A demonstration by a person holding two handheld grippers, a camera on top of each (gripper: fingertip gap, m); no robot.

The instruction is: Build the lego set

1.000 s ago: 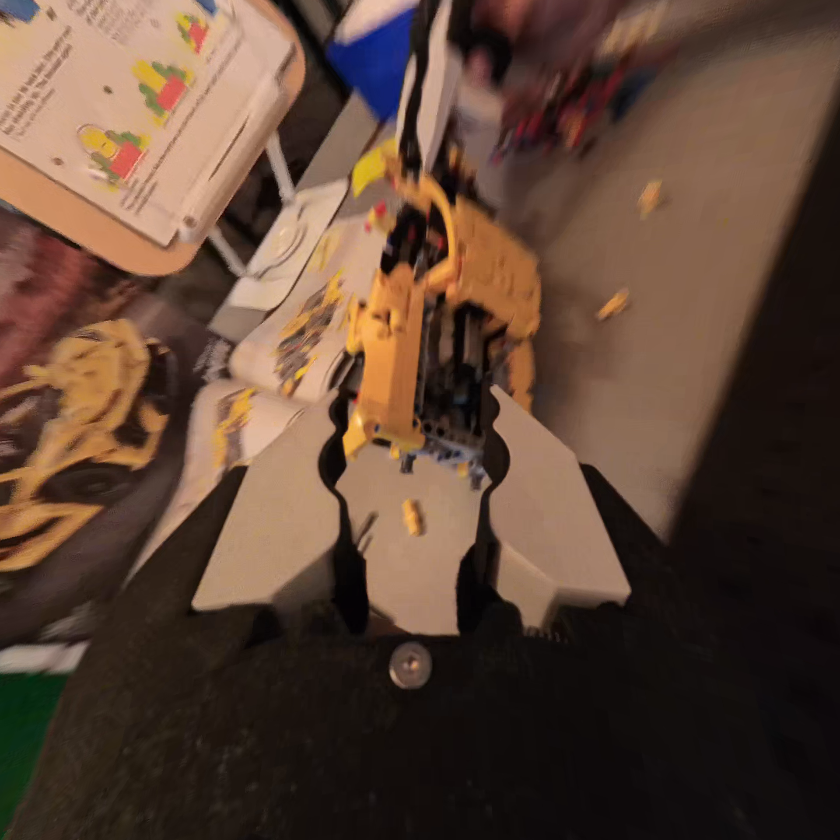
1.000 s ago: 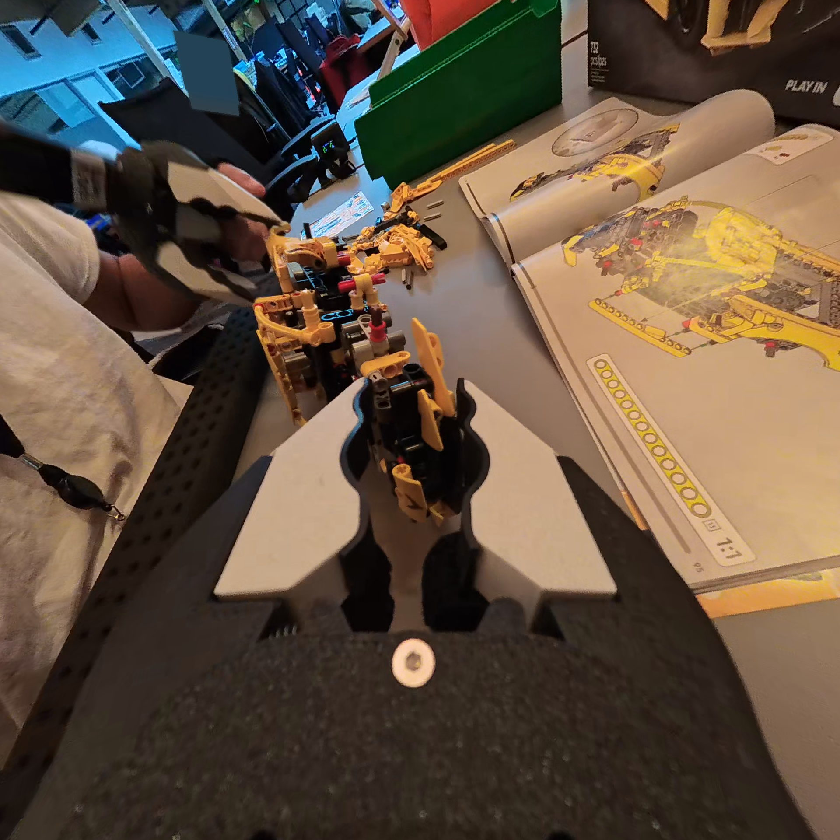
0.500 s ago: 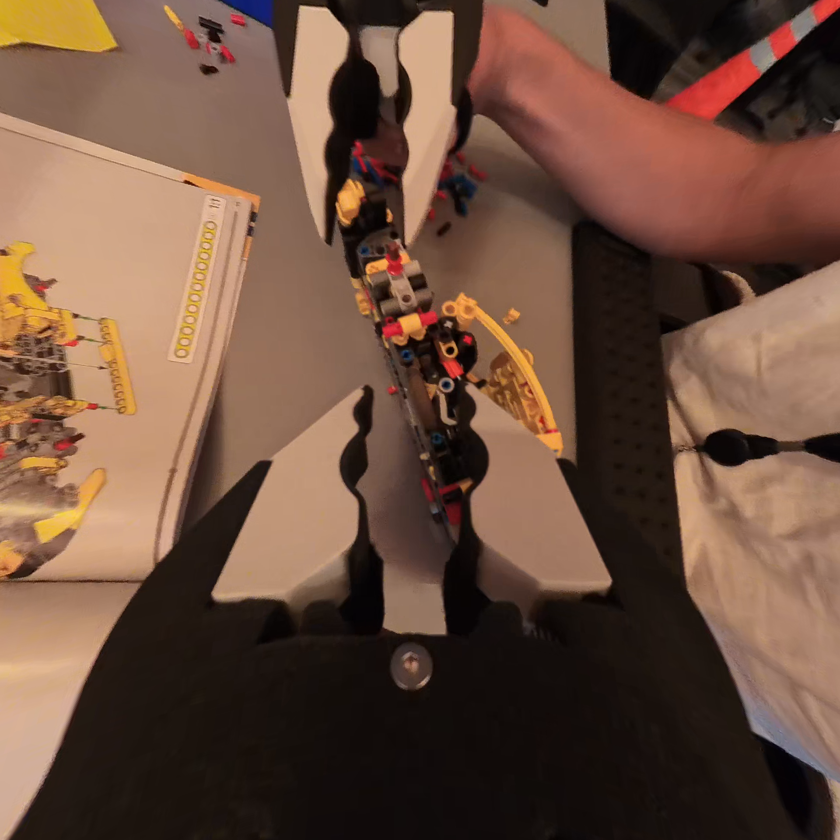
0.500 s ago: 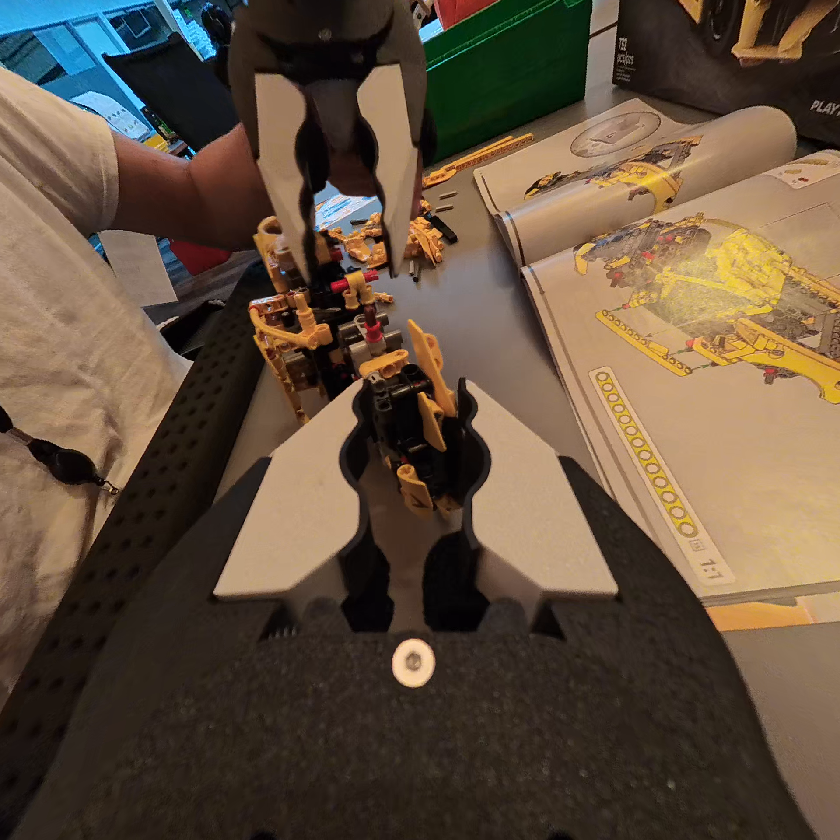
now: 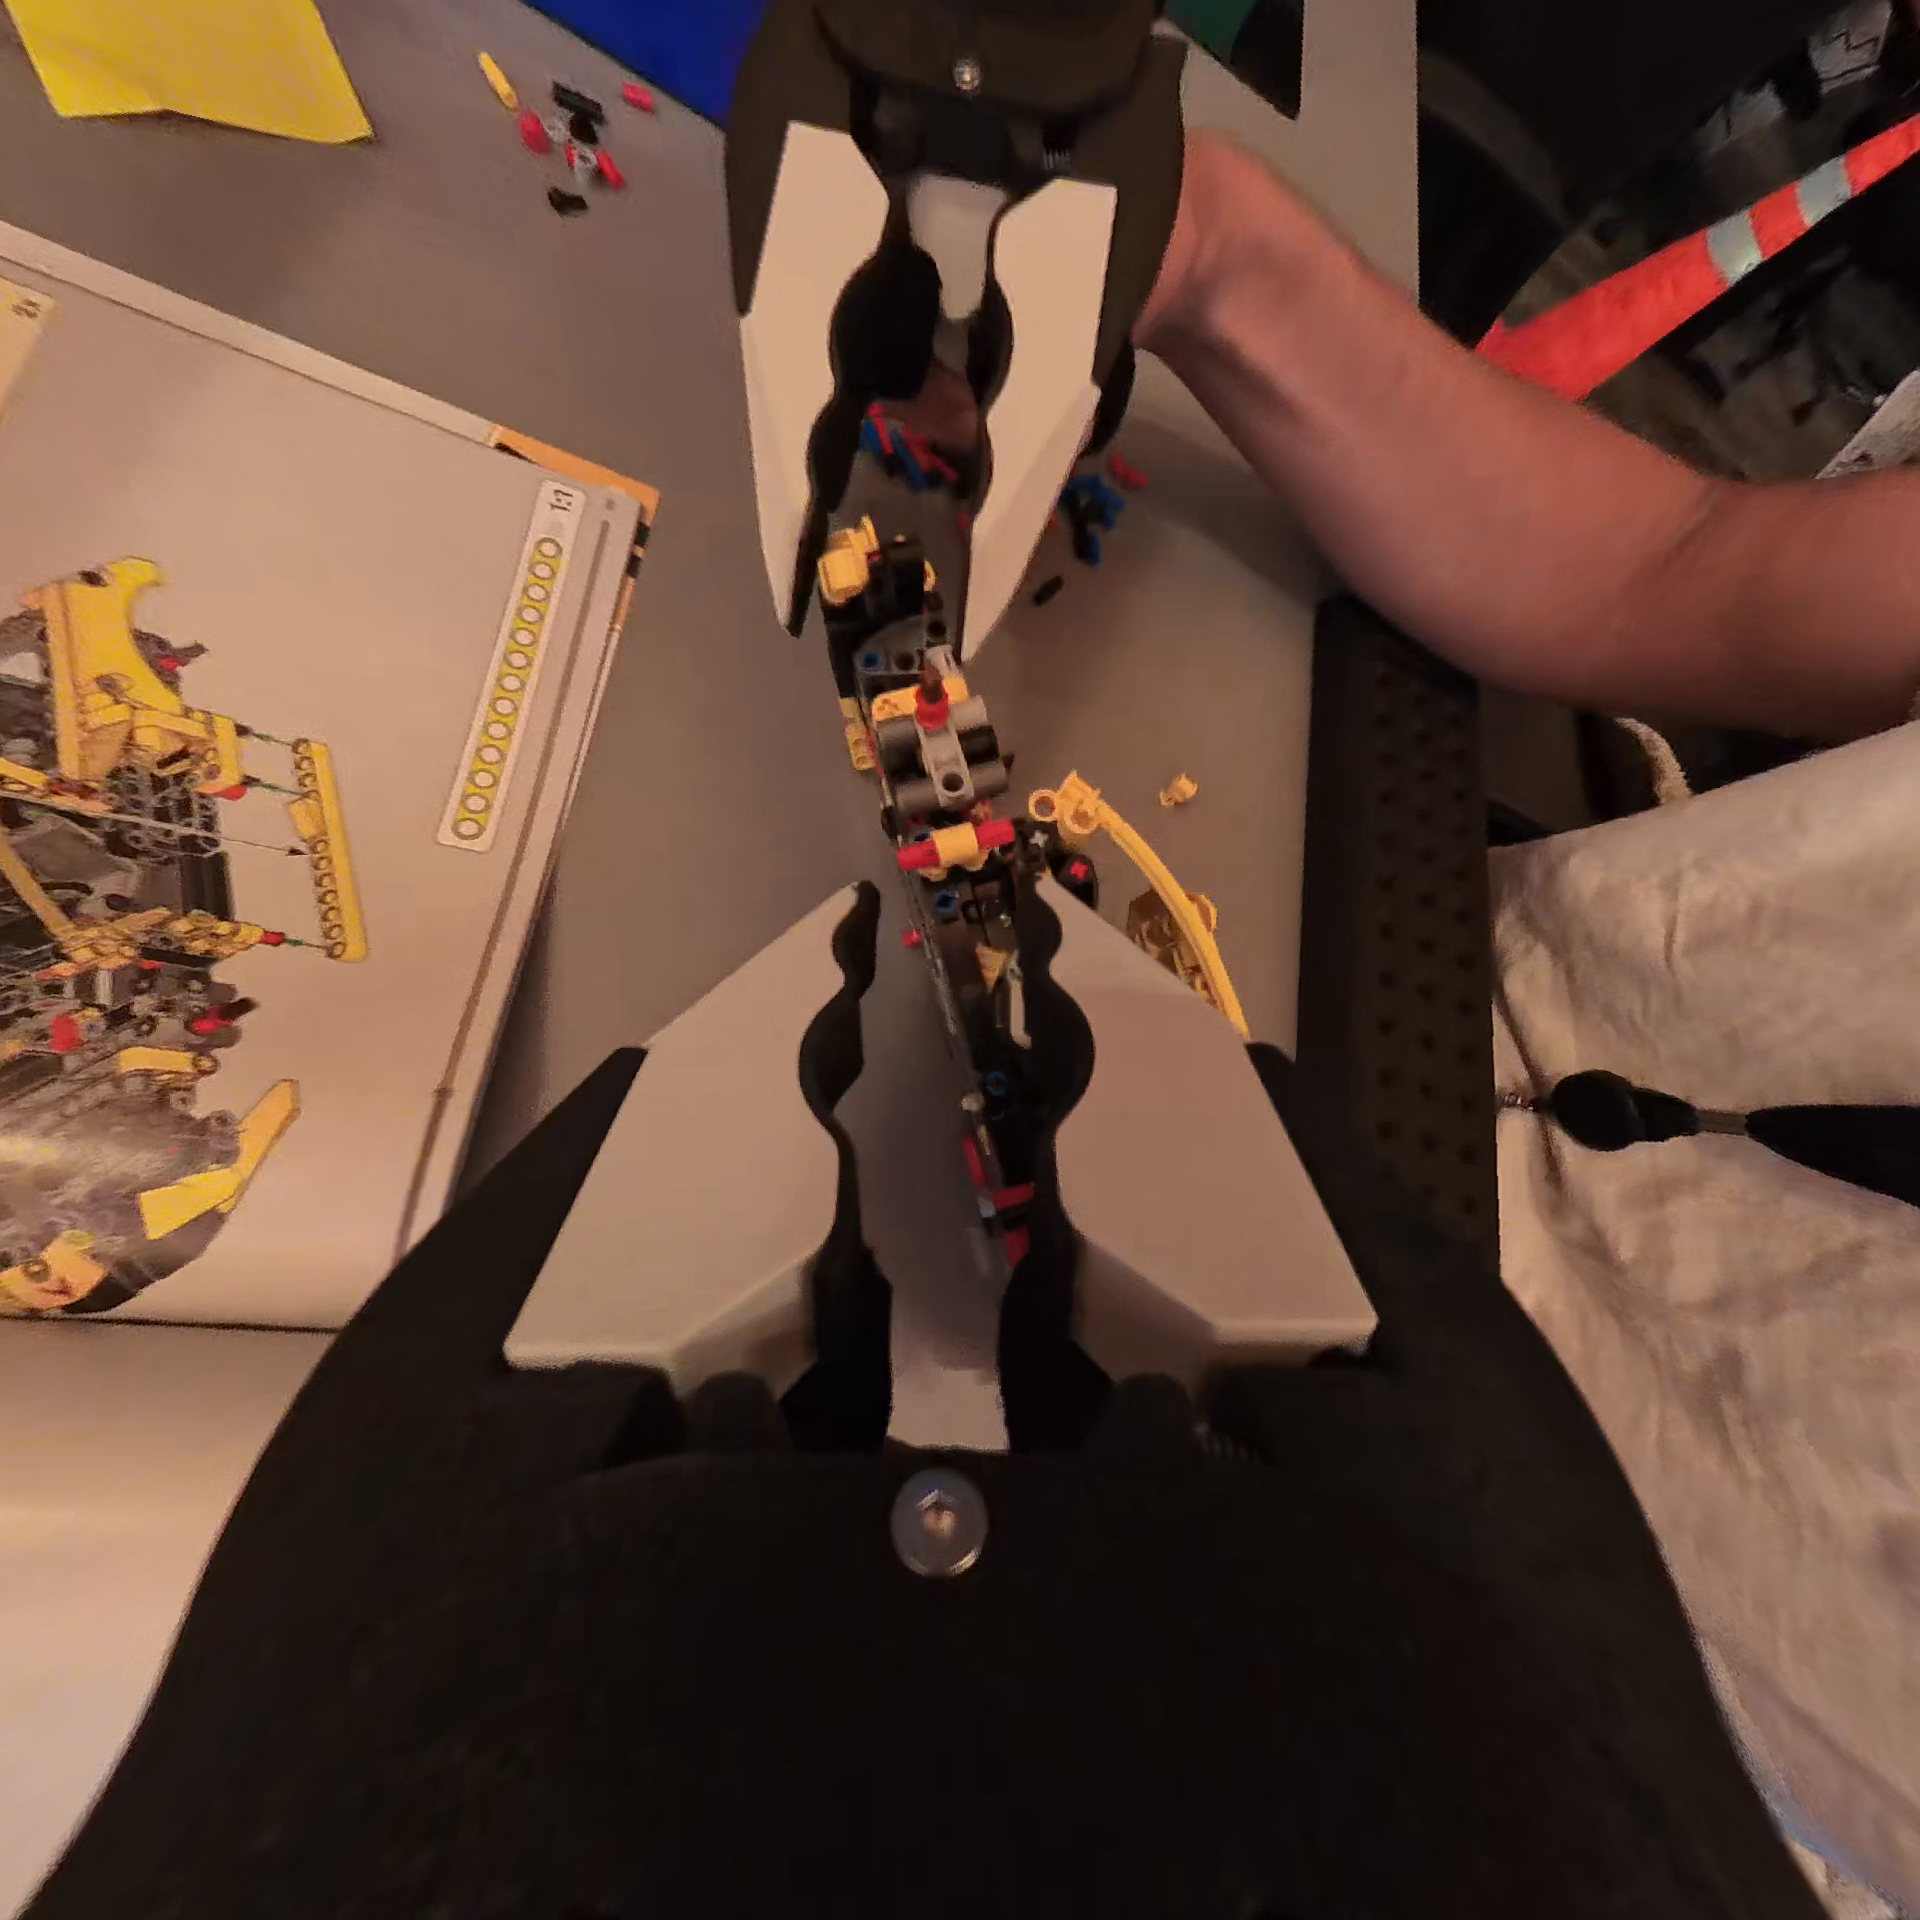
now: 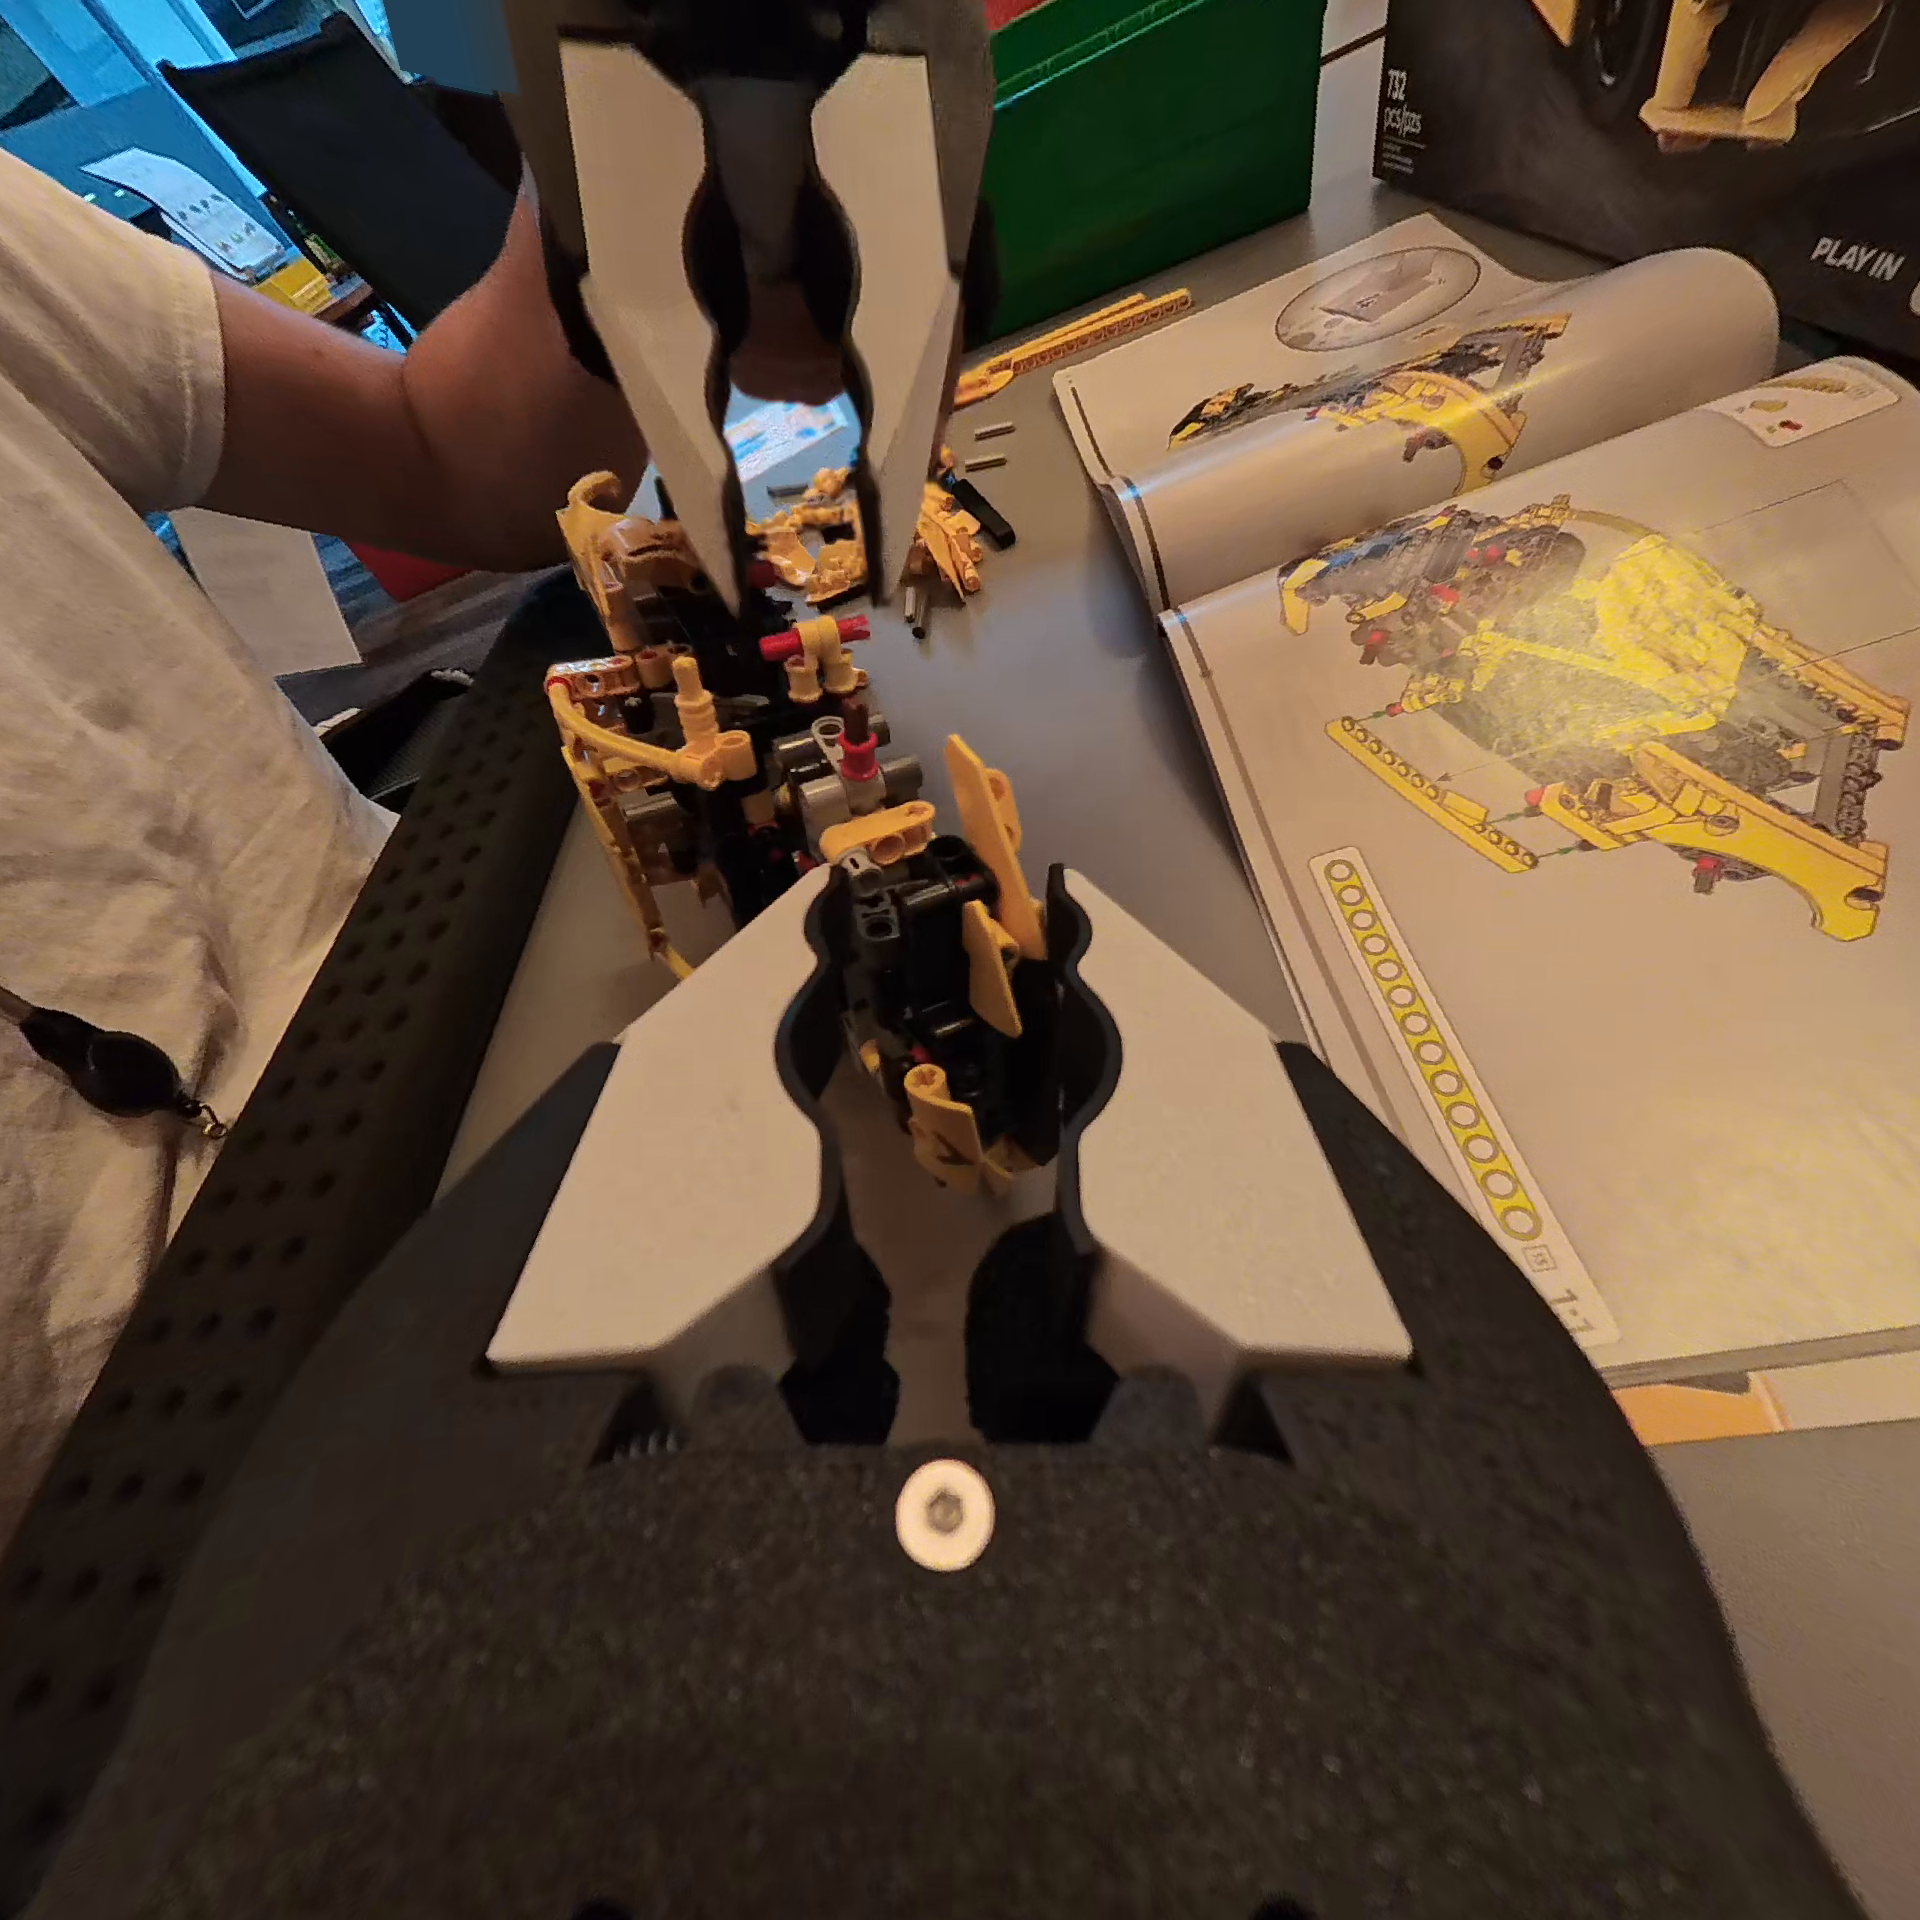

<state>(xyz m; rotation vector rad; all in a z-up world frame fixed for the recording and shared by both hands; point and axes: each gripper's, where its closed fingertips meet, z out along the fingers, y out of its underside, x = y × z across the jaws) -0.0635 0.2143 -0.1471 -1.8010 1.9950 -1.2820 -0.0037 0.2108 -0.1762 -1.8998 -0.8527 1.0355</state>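
The yellow and black lego model [image 6: 852, 790] lies on the grey table, long and narrow, with red pins and a curved yellow arch on one side. My right gripper [image 6: 943, 878] is shut on its near end. In the left wrist view the same model [image 5: 940, 758] runs between both grippers. My left gripper [image 5: 956, 894] is open and straddles the model's other end, which lies against my right-hand finger. The right gripper [image 5: 881, 636] shows at the top of that view, and the left gripper [image 6: 808, 601] at the top of the right wrist view.
The open instruction booklet [image 6: 1558, 935] lies beside the model and also shows in the left wrist view [image 5: 260, 831]. Loose yellow parts [image 6: 831, 540], a green bin [image 6: 1143, 135] and the set's box [image 6: 1662, 104] are beyond. Small red and blue parts [image 5: 1091, 499] and a black perforated mat [image 5: 1392, 883] are close by.
My left gripper has swung round from a side view of the model and come down over its far end, still open. My right gripper has kept its hold and barely moved.
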